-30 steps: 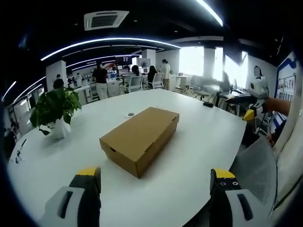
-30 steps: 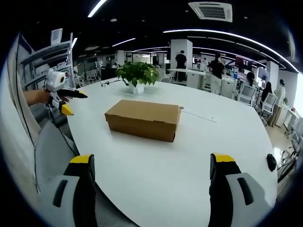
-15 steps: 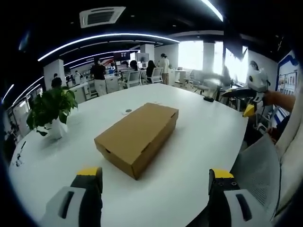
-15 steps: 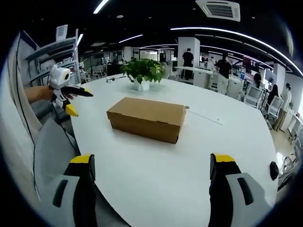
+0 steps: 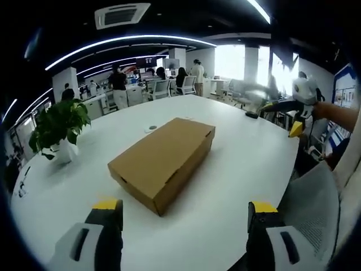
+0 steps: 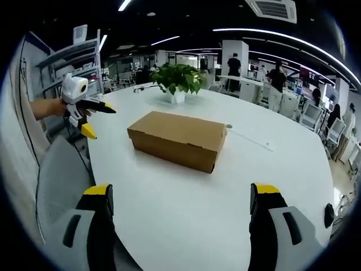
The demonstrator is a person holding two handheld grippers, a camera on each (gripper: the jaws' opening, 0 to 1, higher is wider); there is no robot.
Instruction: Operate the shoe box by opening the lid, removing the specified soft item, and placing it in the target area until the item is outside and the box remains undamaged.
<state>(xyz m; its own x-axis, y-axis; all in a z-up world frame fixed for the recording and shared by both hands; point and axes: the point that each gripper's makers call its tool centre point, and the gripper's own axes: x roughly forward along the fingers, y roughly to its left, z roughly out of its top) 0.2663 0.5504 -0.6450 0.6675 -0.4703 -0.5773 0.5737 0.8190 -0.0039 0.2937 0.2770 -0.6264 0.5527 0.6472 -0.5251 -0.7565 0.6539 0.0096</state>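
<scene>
- Left gripper view: left hand-held gripper point(image 5: 183, 217) released, jaws wide, short of closed shoe box point(image 5: 163, 161) on white worktop point(image 5: 242, 164).
- Right hand-held gripper point(image 6: 180, 200) likewise released, holding nothing.

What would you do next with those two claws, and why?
Probably bring both claws in toward the shoe box and catch the lid's front edge. The box sits shut on the white table, the left claw and right claw are both open, and neither touches it yet.
</scene>
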